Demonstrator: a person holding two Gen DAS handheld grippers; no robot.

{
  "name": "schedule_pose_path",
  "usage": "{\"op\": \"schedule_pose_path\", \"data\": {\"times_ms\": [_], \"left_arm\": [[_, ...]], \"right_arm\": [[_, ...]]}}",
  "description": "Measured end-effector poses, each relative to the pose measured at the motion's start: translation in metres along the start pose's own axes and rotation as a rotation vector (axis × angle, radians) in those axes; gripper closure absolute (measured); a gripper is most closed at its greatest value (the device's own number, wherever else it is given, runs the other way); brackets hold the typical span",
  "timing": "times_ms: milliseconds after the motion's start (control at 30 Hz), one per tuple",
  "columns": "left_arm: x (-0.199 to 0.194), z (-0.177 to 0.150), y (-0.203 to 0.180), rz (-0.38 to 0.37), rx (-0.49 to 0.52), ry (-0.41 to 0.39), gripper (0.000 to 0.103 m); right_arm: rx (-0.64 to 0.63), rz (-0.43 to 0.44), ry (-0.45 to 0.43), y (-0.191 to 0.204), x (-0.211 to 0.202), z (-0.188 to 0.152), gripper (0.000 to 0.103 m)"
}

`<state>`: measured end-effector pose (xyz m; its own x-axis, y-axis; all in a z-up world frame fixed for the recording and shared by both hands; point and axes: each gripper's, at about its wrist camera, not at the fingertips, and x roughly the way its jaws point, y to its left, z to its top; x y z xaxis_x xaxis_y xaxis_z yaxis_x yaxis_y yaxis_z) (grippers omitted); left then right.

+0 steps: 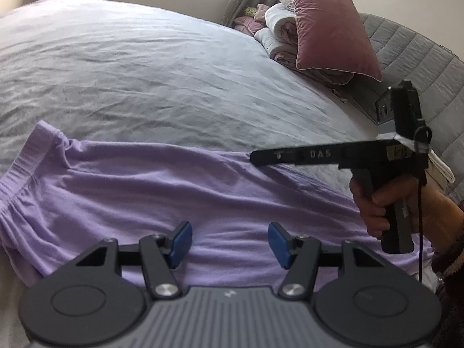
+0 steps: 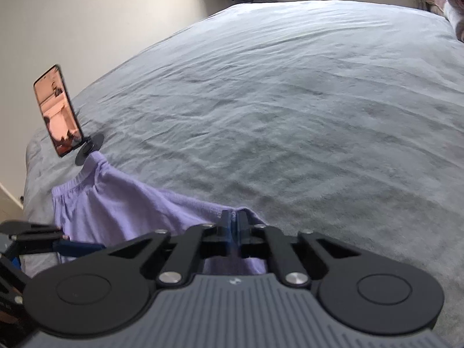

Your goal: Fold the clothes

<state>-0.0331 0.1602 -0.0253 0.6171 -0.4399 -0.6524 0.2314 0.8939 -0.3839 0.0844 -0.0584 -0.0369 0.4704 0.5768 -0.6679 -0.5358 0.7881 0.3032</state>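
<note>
Right gripper [image 2: 235,226] clamps the lilac garment's [image 1: 174,179] far edge; left gripper [image 1: 230,245] apparently hovers apart; bedsheet [image 2: 290,101] beyond.

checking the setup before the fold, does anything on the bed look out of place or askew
The phone on its stand leans at the bed's corner, and the purple garment's waistband corner lies against the stand's base. The garment is rumpled, not flat. The right gripper is shut on its far edge; the left gripper hovers open above it.
</note>
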Motion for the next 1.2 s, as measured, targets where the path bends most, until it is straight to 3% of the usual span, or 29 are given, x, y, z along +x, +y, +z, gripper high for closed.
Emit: {"op": "schedule_pose_path", "data": {"times_ms": [133,333,433,500,533,700,733,767,900,1000,1133,1200], "left_arm": [[0.001,0.002,-0.004,0.005,0.038,0.042,0.042],[-0.01,0.005,0.004,-0.013,0.025,0.05,0.042],[-0.027,0.01,0.017,0.007,-0.012,-0.023,0.043],[-0.039,0.014,0.027,0.028,-0.043,-0.084,0.044],[-0.044,0.017,0.034,0.041,-0.064,-0.115,0.045],[-0.046,0.028,0.064,0.131,-0.167,-0.194,0.062],[-0.041,0.029,0.069,0.147,-0.188,-0.188,0.062],[-0.037,0.029,0.075,0.164,-0.207,-0.179,0.062],[-0.025,0.029,0.089,0.227,-0.264,-0.148,0.065],[-0.024,0.027,0.094,0.234,-0.281,-0.145,0.07],[-0.022,0.027,0.086,0.265,-0.25,-0.139,0.068],[-0.021,0.027,0.08,0.284,-0.21,-0.137,0.065]], "right_arm": [[0.014,-0.079,-0.071,0.002,-0.006,0.012,0.102],[0.026,-0.131,-0.034,0.001,0.007,0.009,0.1],[0.064,-0.124,-0.057,-0.002,-0.002,0.007,0.084],[0.073,-0.104,-0.072,-0.003,-0.006,0.006,0.055],[0.073,-0.097,-0.078,-0.003,-0.008,0.005,0.053],[0.027,-0.094,-0.054,0.006,0.004,0.004,0.056],[0.012,-0.099,-0.043,0.009,0.009,0.002,0.065],[-0.007,-0.107,-0.034,0.012,0.014,0.001,0.096],[-0.075,-0.182,-0.08,0.024,0.015,0.006,0.097],[-0.05,-0.207,-0.091,0.019,0.017,0.015,0.098],[-0.084,-0.239,-0.054,0.019,0.031,0.011,0.097],[-0.095,-0.25,-0.069,0.022,0.031,0.007,0.093]]}}
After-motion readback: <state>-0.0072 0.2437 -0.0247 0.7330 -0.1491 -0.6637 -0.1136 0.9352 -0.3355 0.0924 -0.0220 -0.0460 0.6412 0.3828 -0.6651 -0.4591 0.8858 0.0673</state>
